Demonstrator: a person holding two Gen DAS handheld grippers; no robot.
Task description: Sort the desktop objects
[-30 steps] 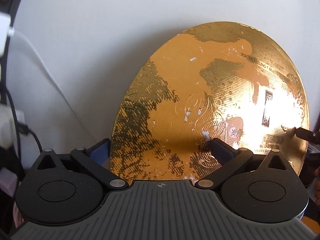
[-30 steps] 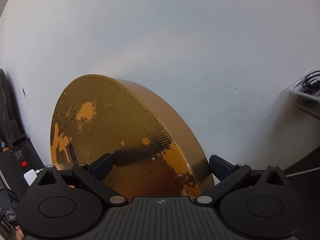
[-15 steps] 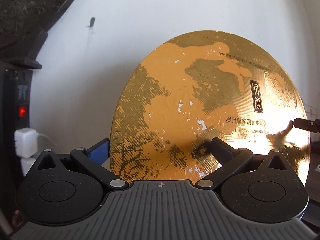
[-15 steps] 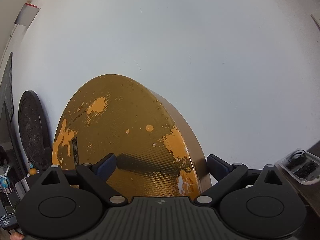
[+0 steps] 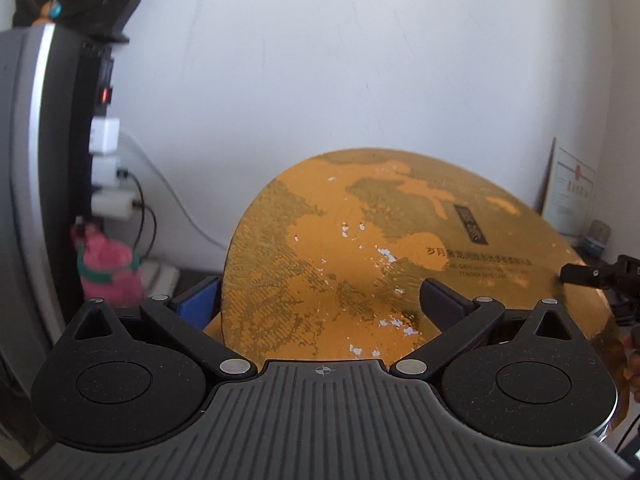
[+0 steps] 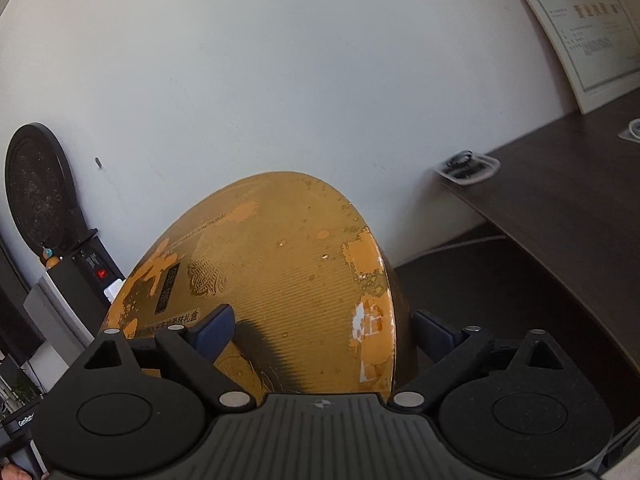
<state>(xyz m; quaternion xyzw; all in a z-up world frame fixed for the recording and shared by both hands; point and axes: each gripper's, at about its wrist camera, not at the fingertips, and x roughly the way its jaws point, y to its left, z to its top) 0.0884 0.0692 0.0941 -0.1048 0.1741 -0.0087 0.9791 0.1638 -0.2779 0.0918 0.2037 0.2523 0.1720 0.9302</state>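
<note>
A round golden gift box (image 5: 360, 240) with worn foil and a dark label is held off the desk, tilted, between both grippers. My left gripper (image 5: 316, 296) is shut on its left part: one pad lies on the printed face, the blue pad sits behind. My right gripper (image 6: 322, 326) clamps the box (image 6: 280, 260) near its right rim, one finger on the face and the other behind the brown side wall. Its jaws have just been closing on the box. One right fingertip (image 5: 580, 274) shows at the box's rim in the left wrist view.
A white wall stands behind. On the left are a pink plush toy (image 5: 108, 268), a power strip with a red light (image 5: 105, 96), white chargers (image 5: 104, 136) and a black disc on a stand (image 6: 38, 188). To the right, the dark desk (image 6: 560, 208) bears a clear tray (image 6: 468, 166) and a framed certificate (image 6: 580, 28).
Both grippers have drawn back from the wall and risen with the box between them. The box now sits lower in both views, and the desk, tray and certificate have come into sight.
</note>
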